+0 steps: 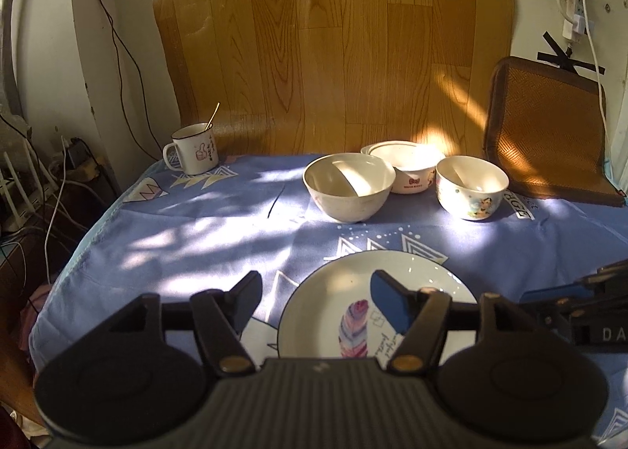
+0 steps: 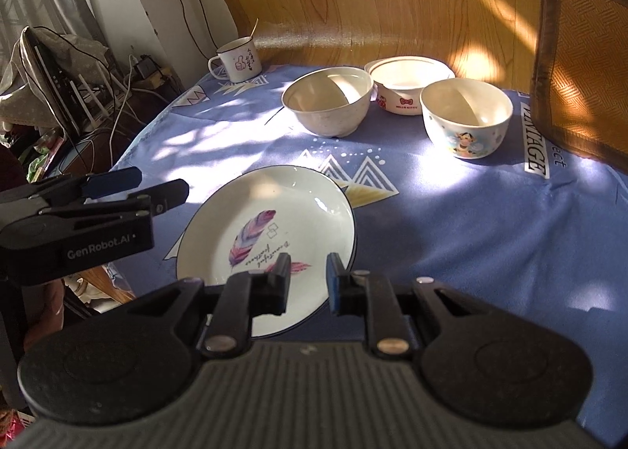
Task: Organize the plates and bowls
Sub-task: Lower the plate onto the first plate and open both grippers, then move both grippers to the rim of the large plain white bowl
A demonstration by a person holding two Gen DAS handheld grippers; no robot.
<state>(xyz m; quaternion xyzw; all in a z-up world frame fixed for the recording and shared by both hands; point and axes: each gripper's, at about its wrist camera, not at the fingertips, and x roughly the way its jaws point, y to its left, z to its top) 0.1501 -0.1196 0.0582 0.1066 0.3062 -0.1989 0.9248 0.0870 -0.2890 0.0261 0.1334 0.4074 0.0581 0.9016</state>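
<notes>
A white plate (image 1: 329, 288) (image 2: 282, 194) with a feather print lies flat on the blue cloth near the table's front edge. My left gripper (image 1: 318, 296) hovers open over the plate's left rim, pressing on nothing; in the right wrist view the left gripper (image 2: 157, 186) sits left of the plate. My right gripper (image 2: 308, 280) is over the plate's near rim, its jaws a narrow gap apart with nothing pinched. Further back stand a plain white bowl (image 1: 349, 186) (image 2: 327, 101), a lidded Hello Kitty bowl (image 1: 408, 166) (image 2: 408, 84) and a cartoon-printed bowl (image 1: 471, 186) (image 2: 465, 119).
A white mug (image 1: 194, 152) (image 2: 237, 60) with a spoon in it stands at the back left corner. A brown woven mat (image 1: 545, 131) (image 2: 581, 64) leans against the wall at the back right. Cables and a router (image 2: 98, 103) crowd the floor left of the table.
</notes>
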